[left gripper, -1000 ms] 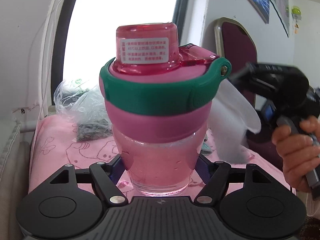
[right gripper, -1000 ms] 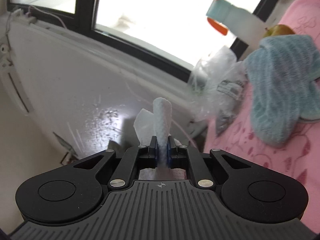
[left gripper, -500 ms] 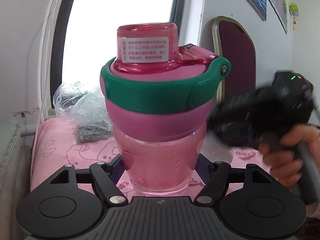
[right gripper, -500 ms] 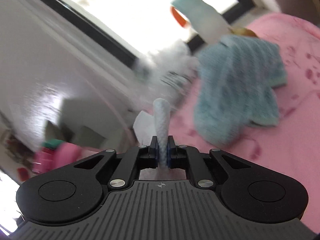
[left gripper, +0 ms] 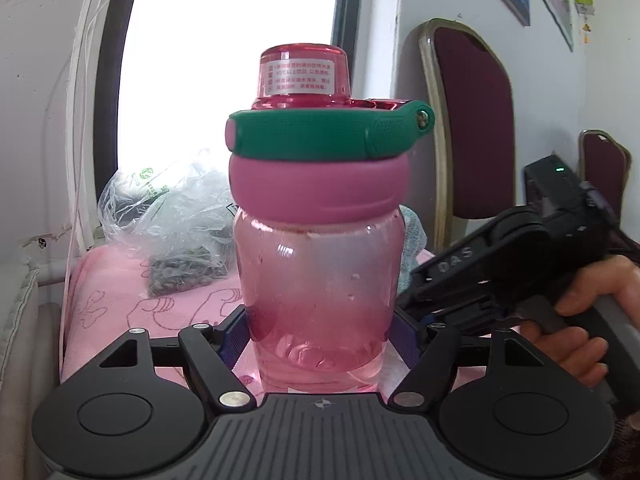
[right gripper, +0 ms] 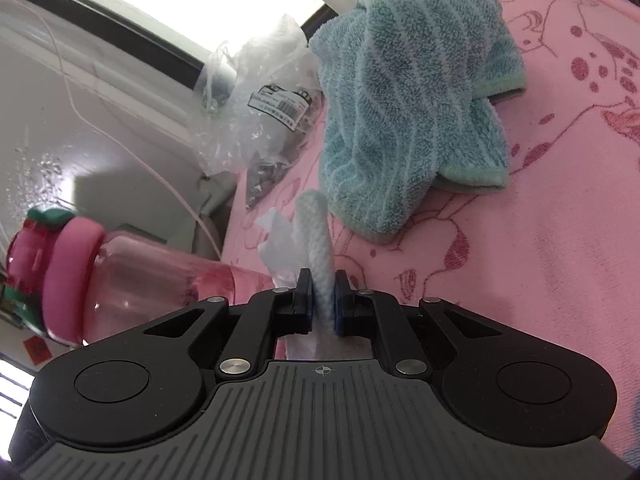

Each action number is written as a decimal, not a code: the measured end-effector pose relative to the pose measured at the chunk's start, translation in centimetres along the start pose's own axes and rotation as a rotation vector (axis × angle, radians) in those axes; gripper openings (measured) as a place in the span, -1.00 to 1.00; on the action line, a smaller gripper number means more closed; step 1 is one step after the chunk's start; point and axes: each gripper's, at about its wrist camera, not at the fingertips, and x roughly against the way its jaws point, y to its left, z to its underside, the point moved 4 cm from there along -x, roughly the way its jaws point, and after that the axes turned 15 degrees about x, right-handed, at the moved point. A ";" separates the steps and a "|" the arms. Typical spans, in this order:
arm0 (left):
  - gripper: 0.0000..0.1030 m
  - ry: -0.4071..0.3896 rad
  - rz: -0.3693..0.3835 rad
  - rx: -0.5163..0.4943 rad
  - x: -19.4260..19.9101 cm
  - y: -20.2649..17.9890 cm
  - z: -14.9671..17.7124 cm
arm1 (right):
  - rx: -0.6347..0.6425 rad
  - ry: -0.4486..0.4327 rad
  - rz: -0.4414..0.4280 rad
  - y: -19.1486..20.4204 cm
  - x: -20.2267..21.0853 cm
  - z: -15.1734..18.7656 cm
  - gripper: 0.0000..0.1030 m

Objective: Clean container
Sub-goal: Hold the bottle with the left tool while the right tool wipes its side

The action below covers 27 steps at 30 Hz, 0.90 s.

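Bottle: pink, lid on, nothing visible inside, upright, clamped in my left gripper over the pink cloth. Right gripper: jaws pinching a white wipe, just right of the bottle.

The letters "DAS" stand in grey on the black arm of the right tongs, at 3 o'clock. A white label on the pink bottle's cap carries small print, too fine to read. A barcode sticker sits on the clear plastic bag, digits illegible.
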 end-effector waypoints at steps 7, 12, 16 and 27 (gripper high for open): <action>0.73 -0.042 -0.230 0.104 -1.2 -2.8 0.2 | -0.024 -0.164 0.064 -1.4 3.0 -1.0 -0.80; 0.79 -0.080 -0.483 0.163 -1.6 -5.3 1.0 | -0.070 -0.182 0.059 -2.4 4.2 -0.7 -0.80; 0.78 -0.156 -0.669 0.101 -1.4 -7.8 1.4 | -0.088 -0.179 0.051 -2.5 4.4 -0.5 -0.79; 0.39 -0.018 -0.316 -0.010 -0.9 -5.4 0.6 | -0.073 -0.181 -0.006 -1.1 3.2 -1.4 -0.79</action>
